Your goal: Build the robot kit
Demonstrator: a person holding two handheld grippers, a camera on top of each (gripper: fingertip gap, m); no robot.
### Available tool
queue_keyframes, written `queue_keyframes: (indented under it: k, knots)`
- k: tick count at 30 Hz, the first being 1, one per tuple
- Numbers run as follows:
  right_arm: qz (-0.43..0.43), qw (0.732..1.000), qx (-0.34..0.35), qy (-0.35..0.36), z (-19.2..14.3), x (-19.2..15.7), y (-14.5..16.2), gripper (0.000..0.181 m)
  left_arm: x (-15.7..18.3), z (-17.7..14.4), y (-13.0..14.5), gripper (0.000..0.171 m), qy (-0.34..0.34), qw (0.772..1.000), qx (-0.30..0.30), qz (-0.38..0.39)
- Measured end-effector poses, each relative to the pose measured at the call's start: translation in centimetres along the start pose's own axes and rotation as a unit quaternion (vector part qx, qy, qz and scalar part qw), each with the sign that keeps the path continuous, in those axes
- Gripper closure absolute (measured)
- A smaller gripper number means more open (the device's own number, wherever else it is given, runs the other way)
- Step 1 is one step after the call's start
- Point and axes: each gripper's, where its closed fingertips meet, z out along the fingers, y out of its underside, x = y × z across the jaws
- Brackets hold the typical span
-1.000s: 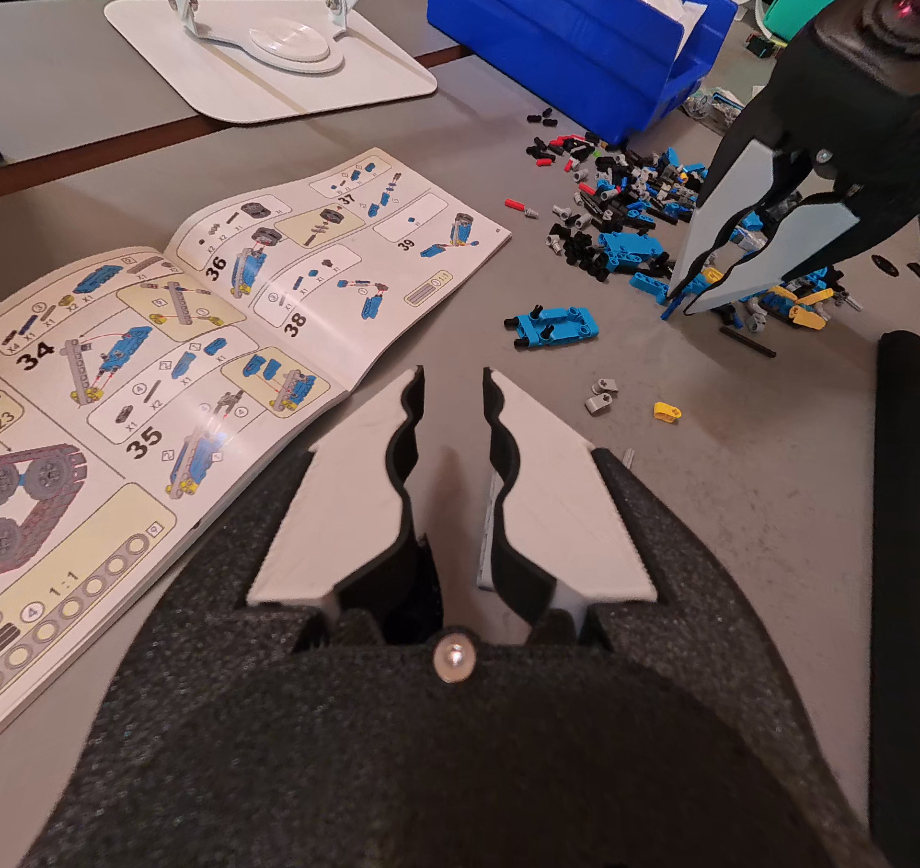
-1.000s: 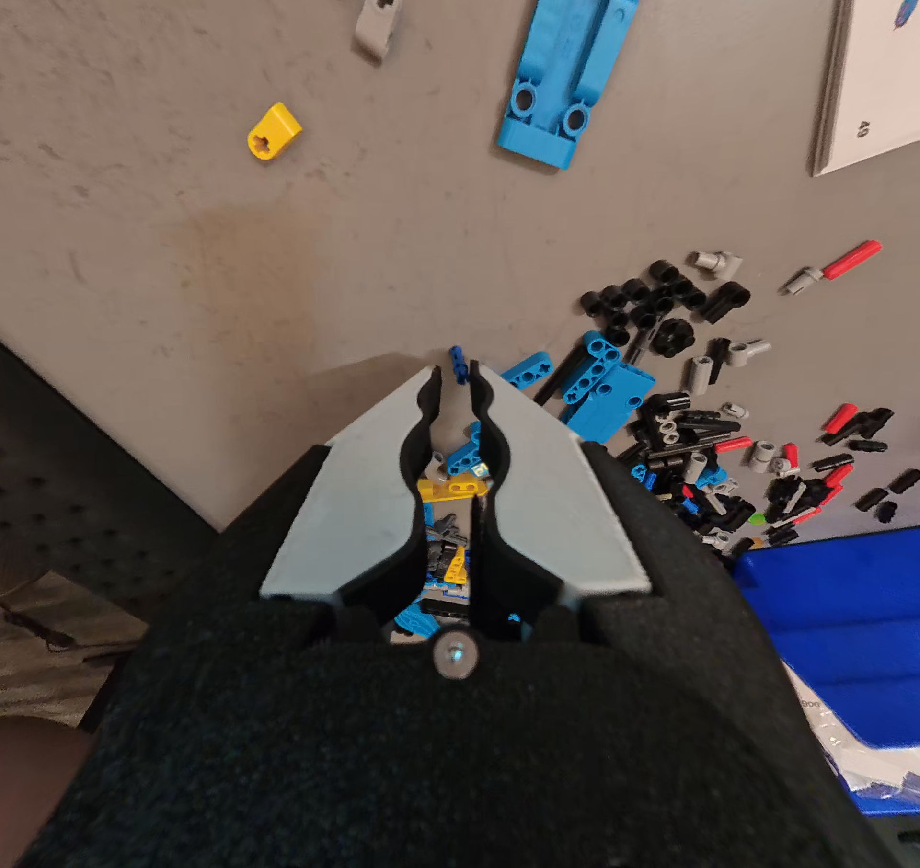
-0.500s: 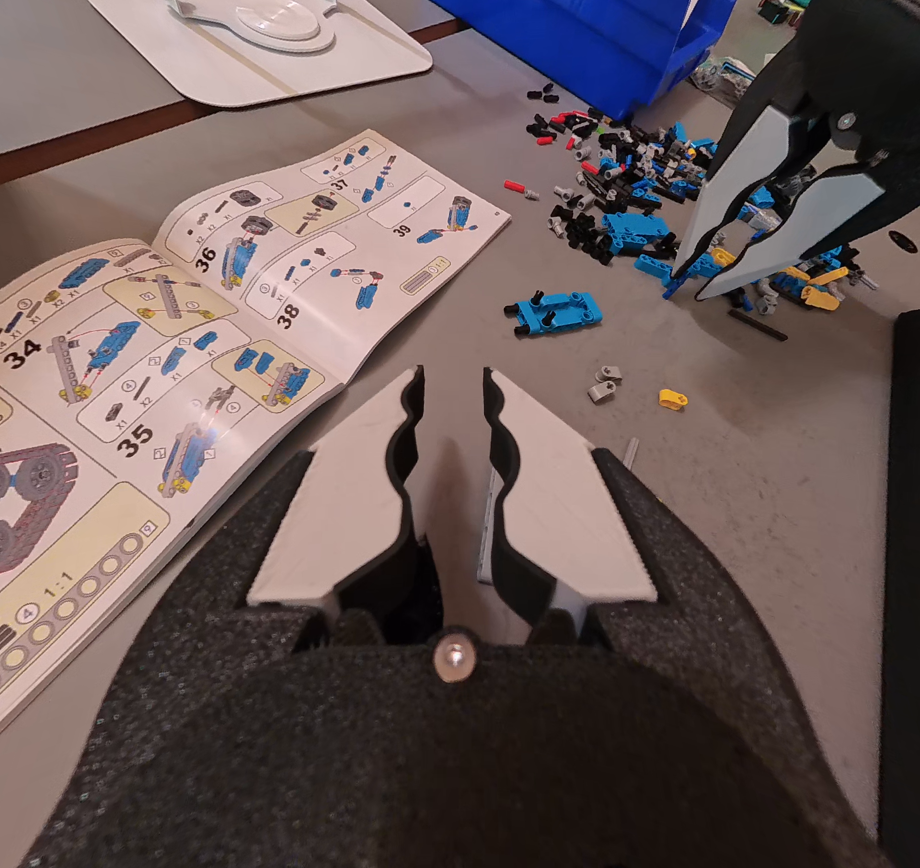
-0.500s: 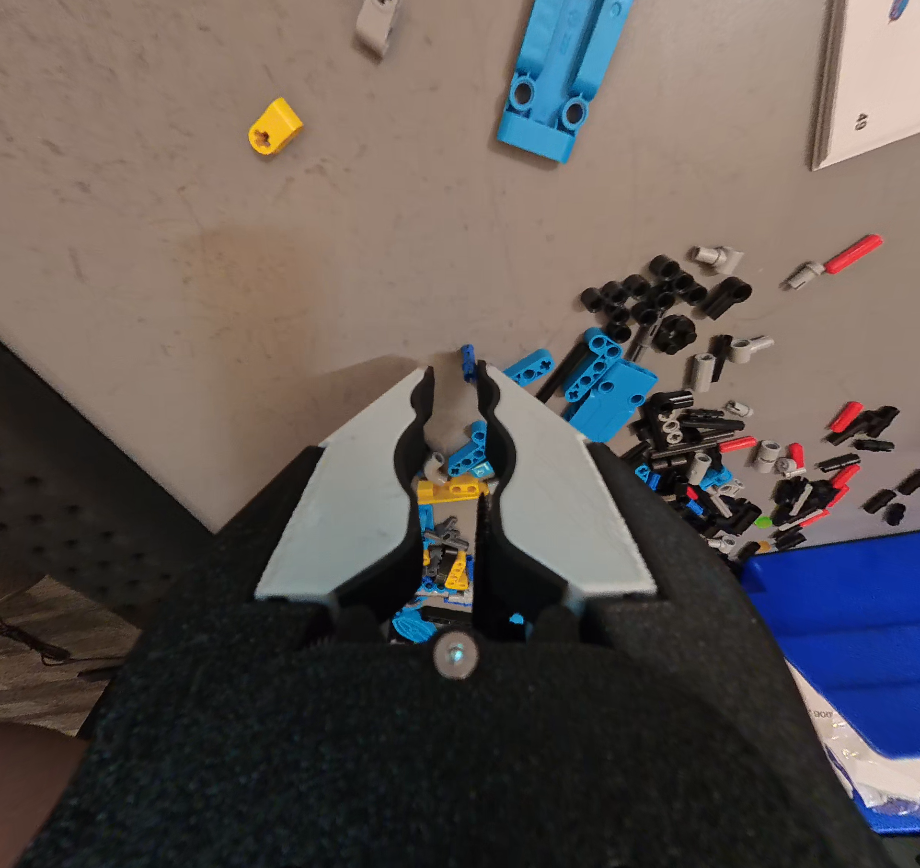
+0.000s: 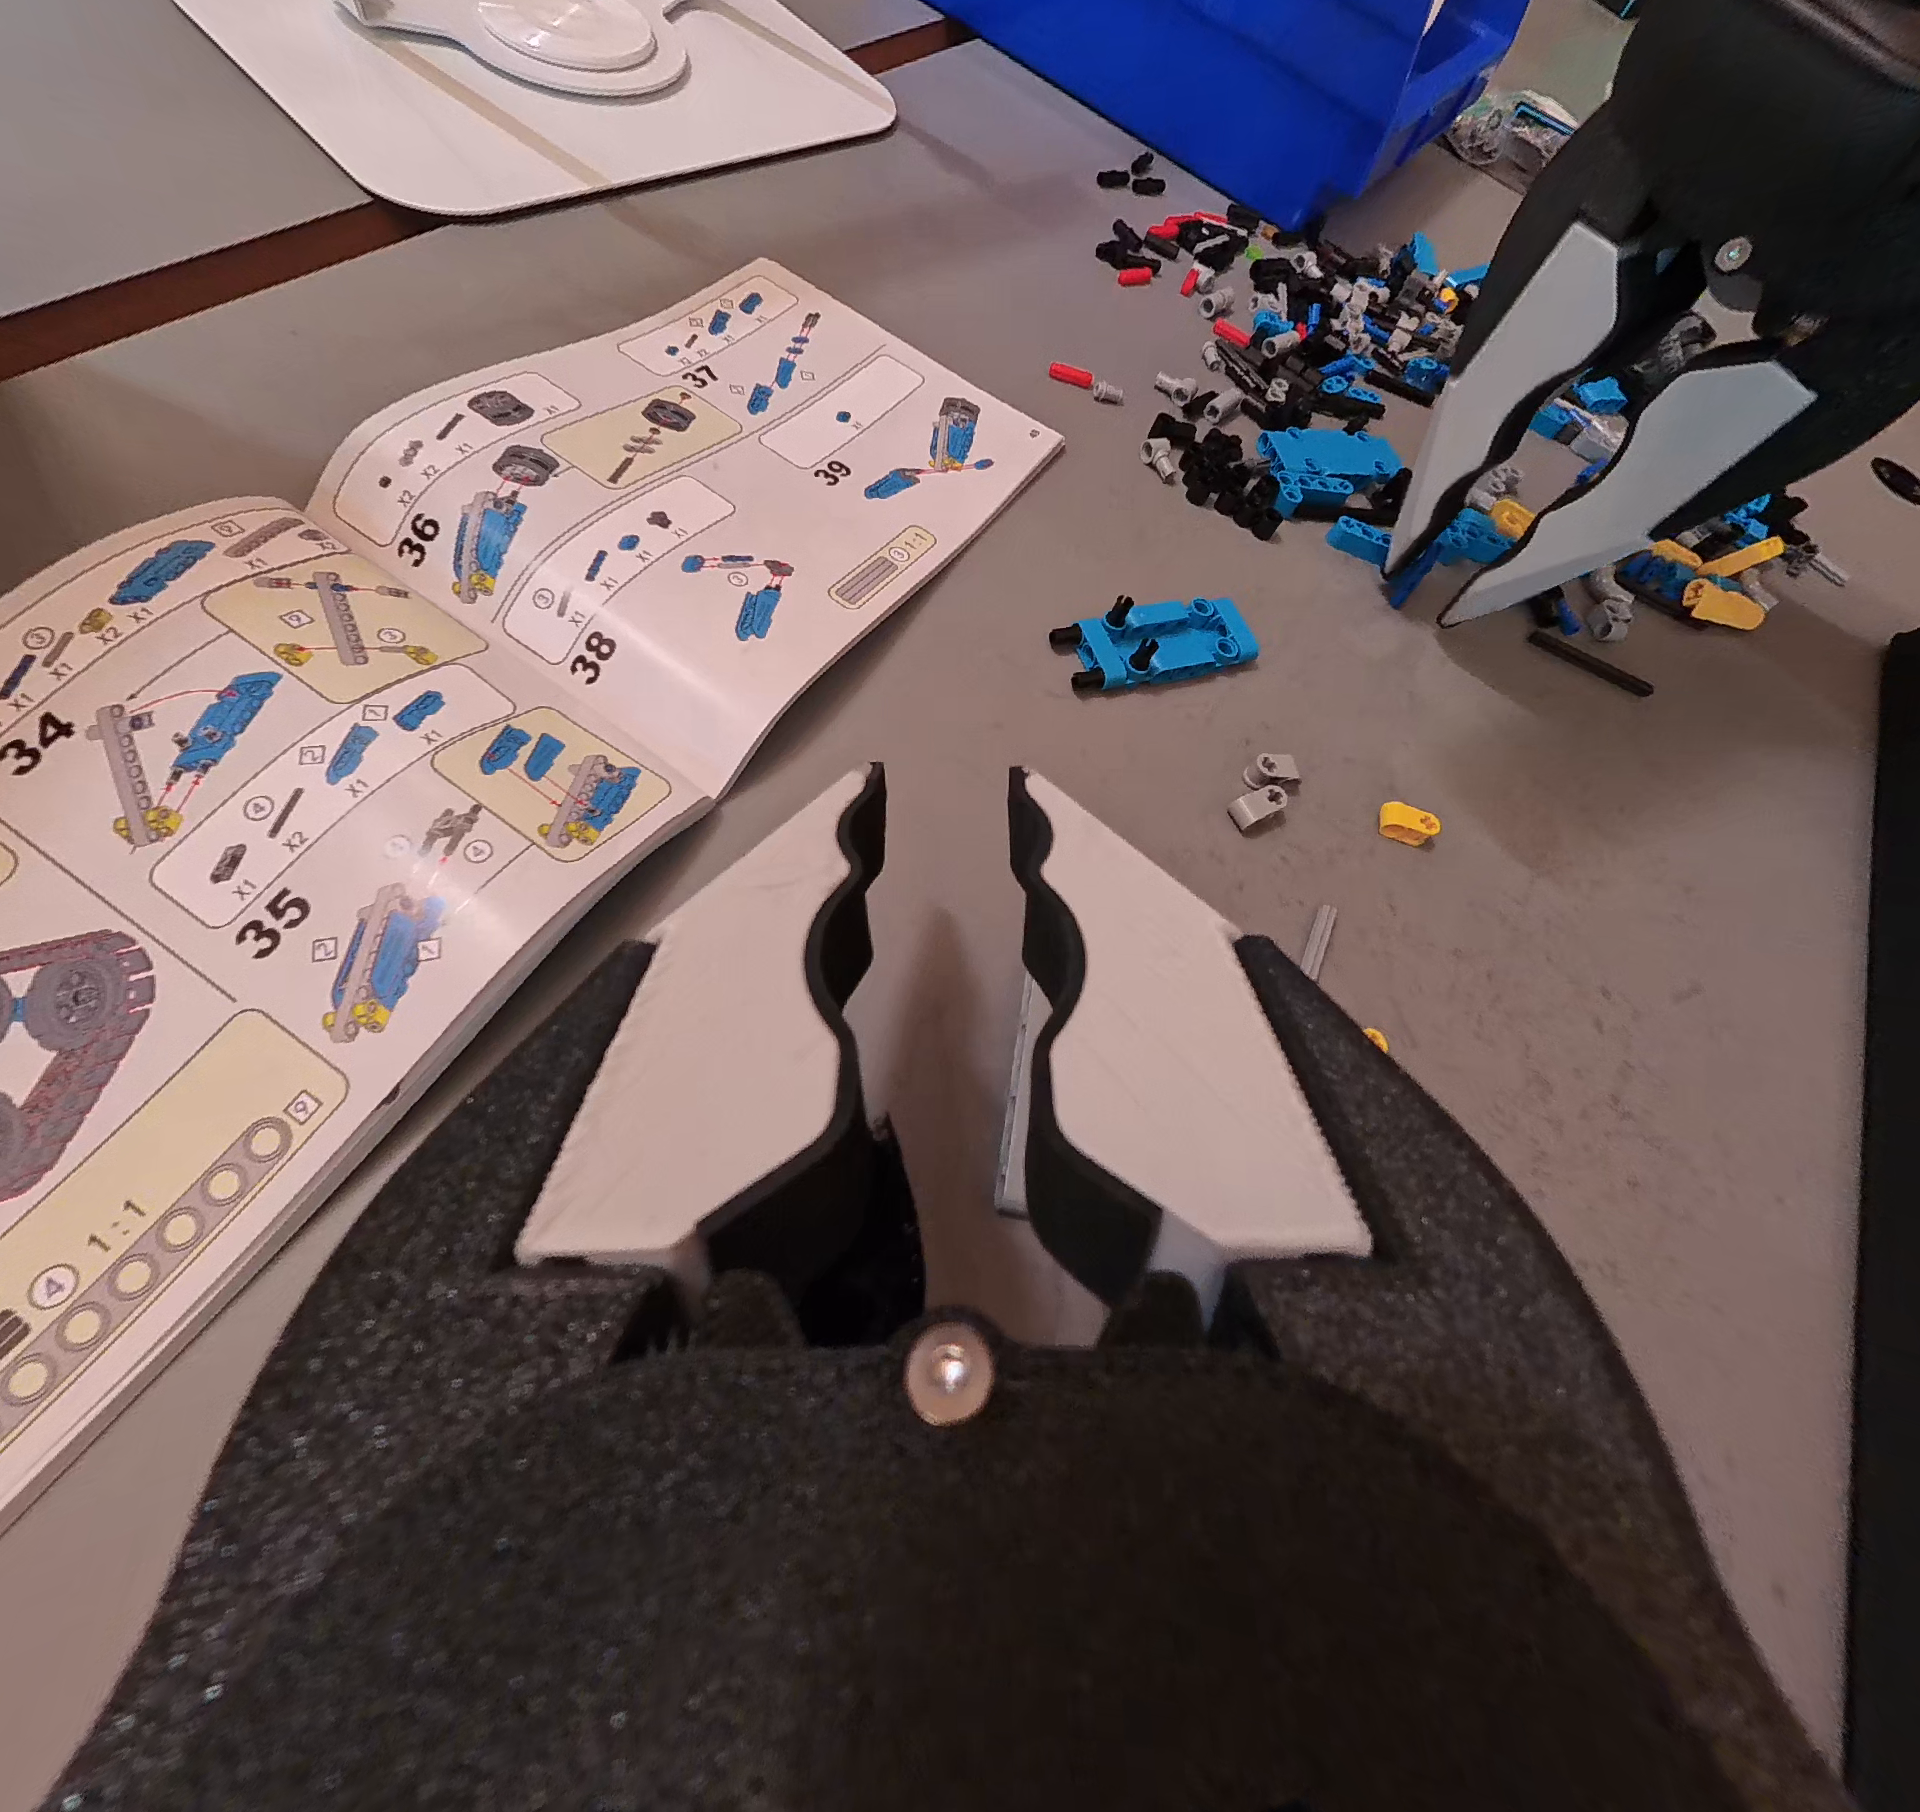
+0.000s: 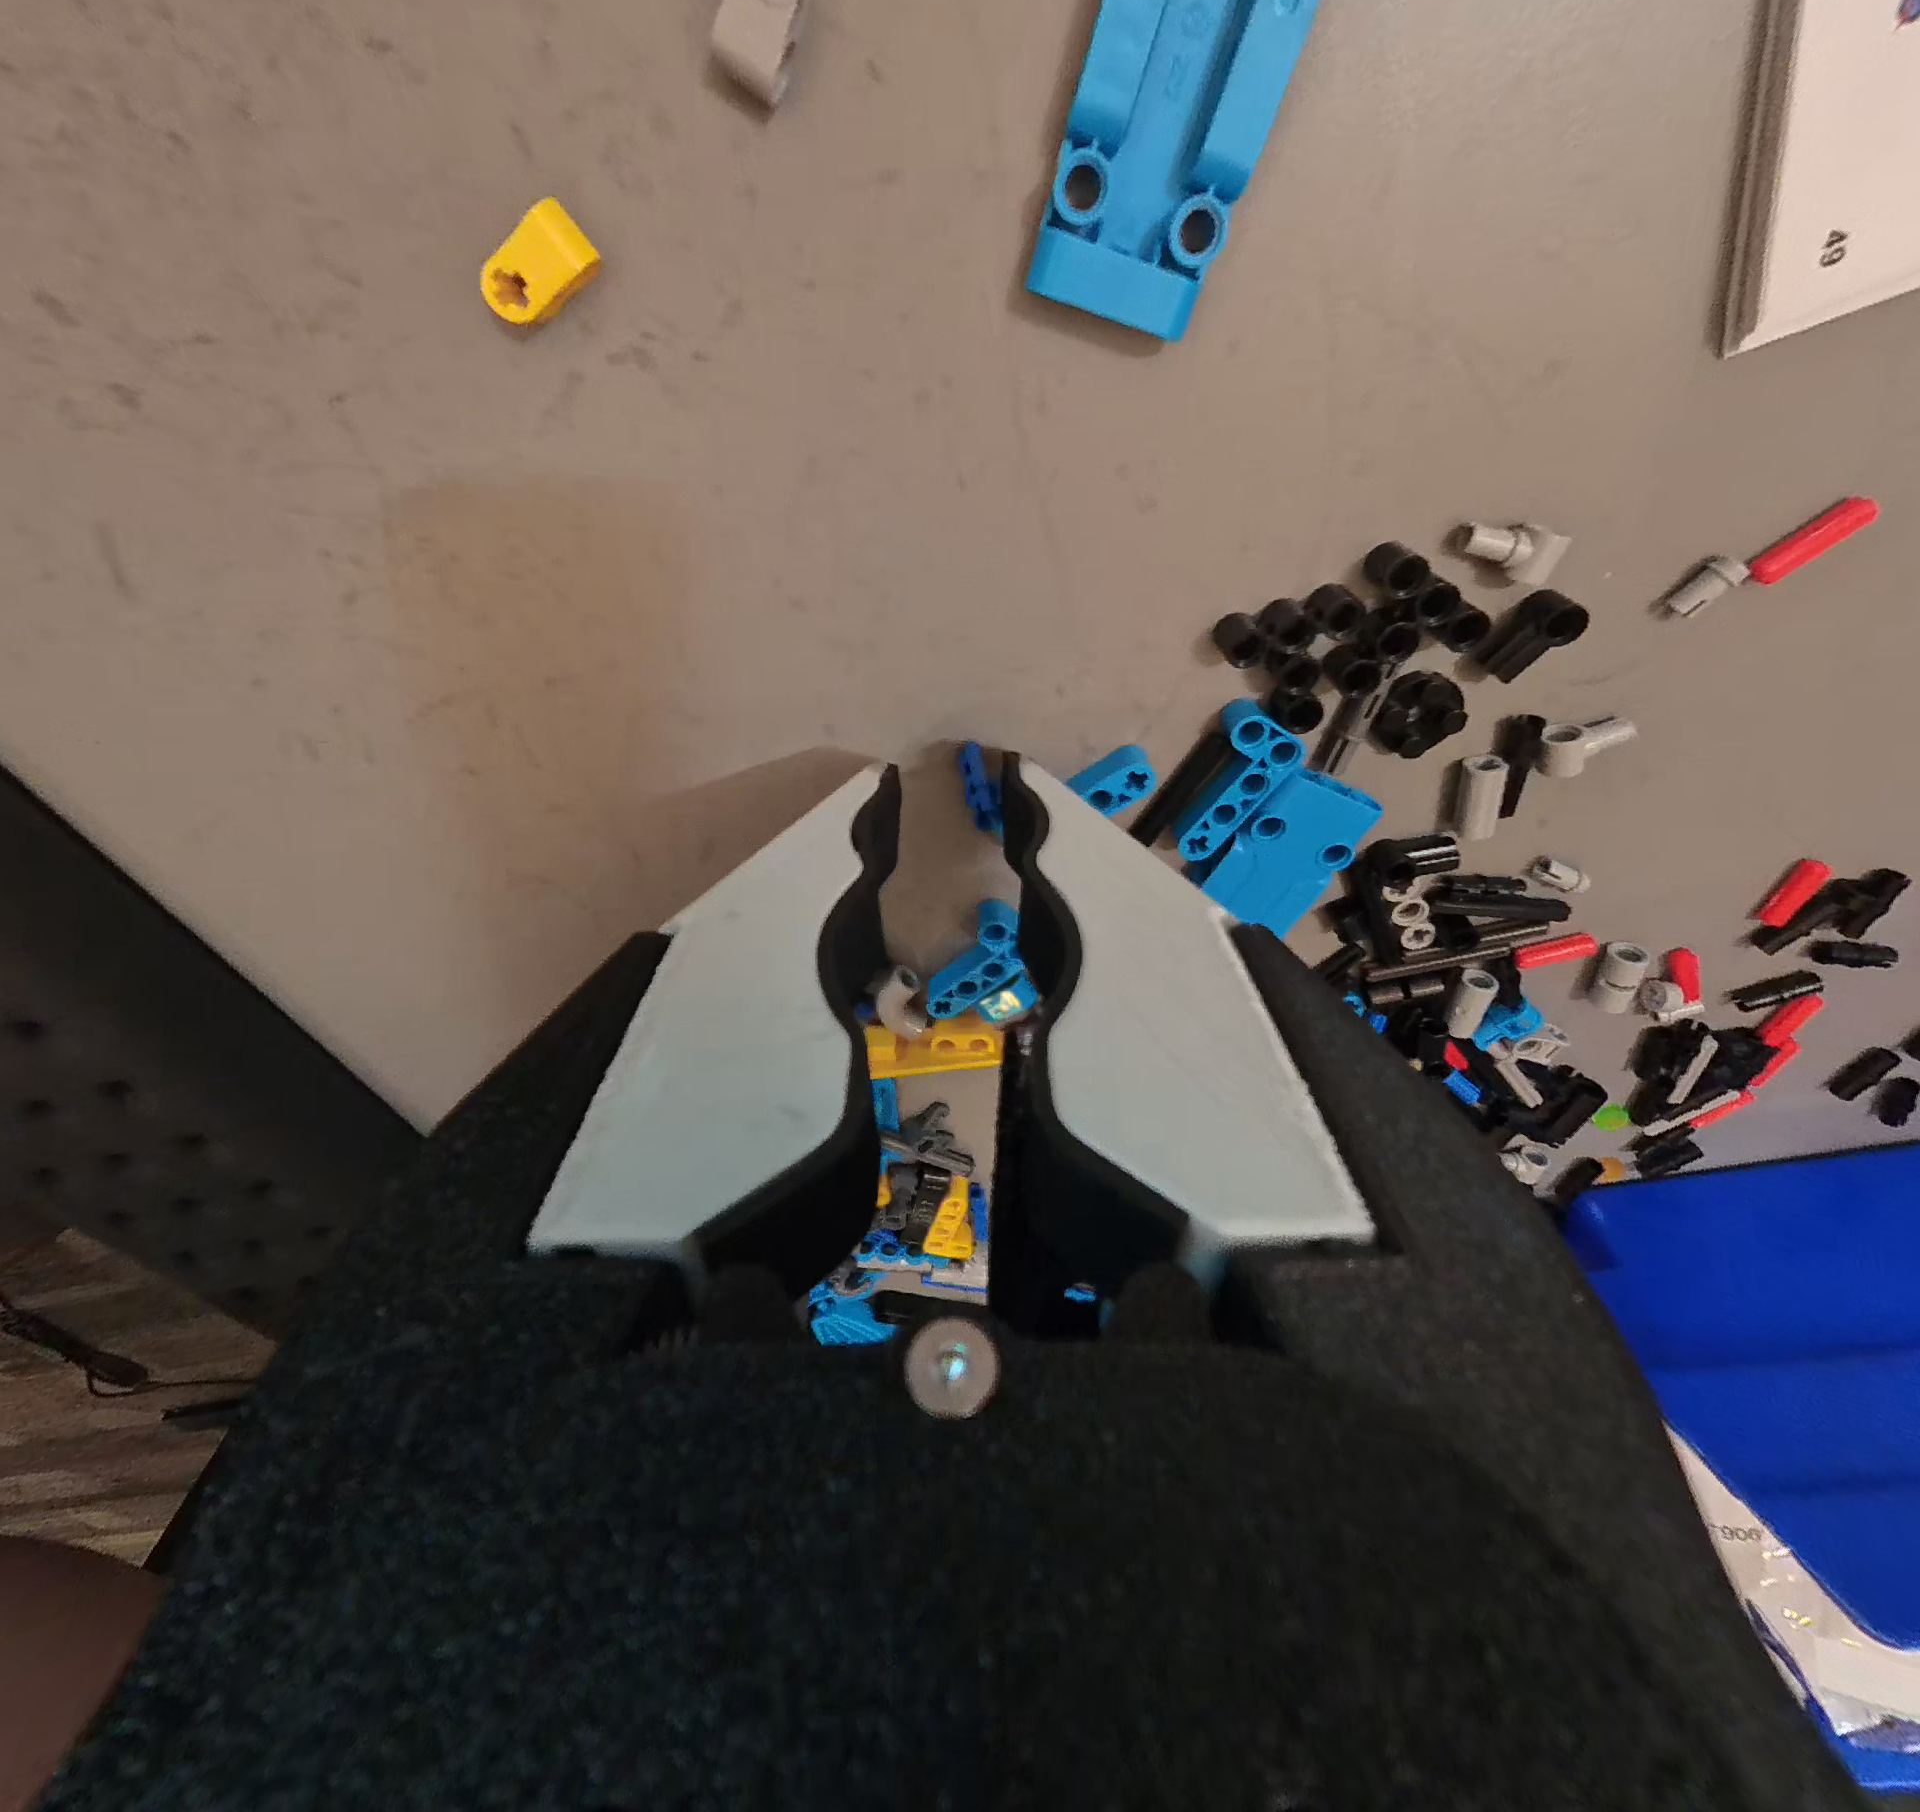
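Both grippers over a grey table strewn with plastic building parts.

Largest to smallest: the table (image 5: 1558,1087); the open booklet (image 5: 416,723) toward its left edge; the blue bin (image 5: 1195,27) at the far edge. The left gripper (image 5: 945,775) hung empty, fingers apart. The right gripper (image 6: 948,770) stood fingers apart around a small blue pin (image 6: 975,775), judged light, stiff, slippery, best pinched across its shaft.

Grey surface (image 5: 1507,983) carries an open instruction booklet (image 5: 436,723) left of the left hand-held gripper (image 5: 945,775). Blue bin (image 5: 1195,27) and white stand base (image 5: 499,100) lie far ahead. Loose brick pile (image 6: 1455,931) sits right of the right hand-held gripper (image 6: 948,770); yellow connector (image 6: 538,261) and blue panel (image 6: 1174,121) lie ahead of it.
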Motion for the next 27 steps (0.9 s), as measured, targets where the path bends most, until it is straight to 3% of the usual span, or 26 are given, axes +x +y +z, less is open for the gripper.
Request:
queue_keyframes:
  k: [27]
  knots:
    - [-0.011, 0.999, 0.038, 0.011, 0.41, -0.32, -0.31, 0.157, 0.27, 0.11, 0.17, 0.149, -0.001, 1.000, -0.007, 0.013]
